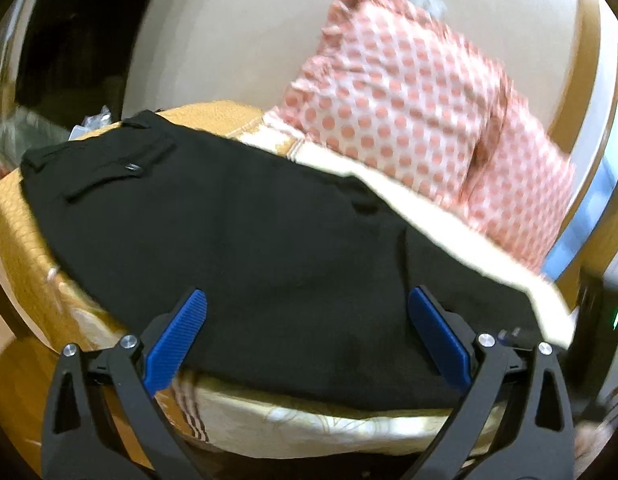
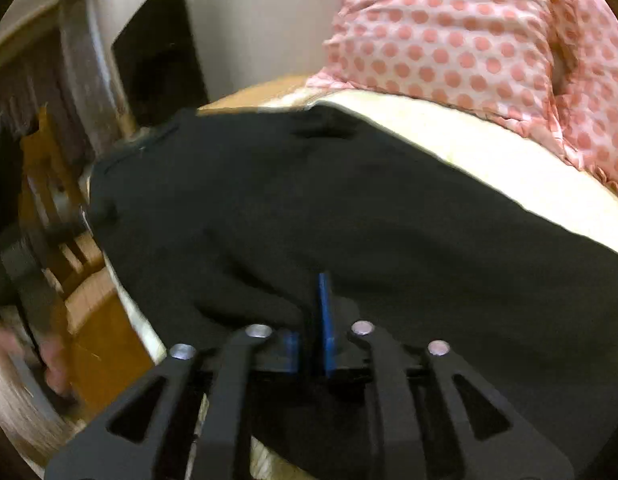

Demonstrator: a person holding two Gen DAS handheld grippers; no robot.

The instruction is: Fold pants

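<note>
Matt black cloth pants (image 1: 269, 240) on a cream woven bedspread (image 1: 449, 220); dotted pink cotton pillow (image 1: 409, 100); ribbed blue plastic pads (image 1: 177, 344).

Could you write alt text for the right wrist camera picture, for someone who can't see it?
The right gripper, its blue-padded fingers closed together, pinches a fold of the black pants spread over a cream bed cover. Behind the pants lies a pink polka-dot pillow; the picture is blurred.

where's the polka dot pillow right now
In both wrist views the polka dot pillow sits upper right, on the bed just behind the black pants.
</note>
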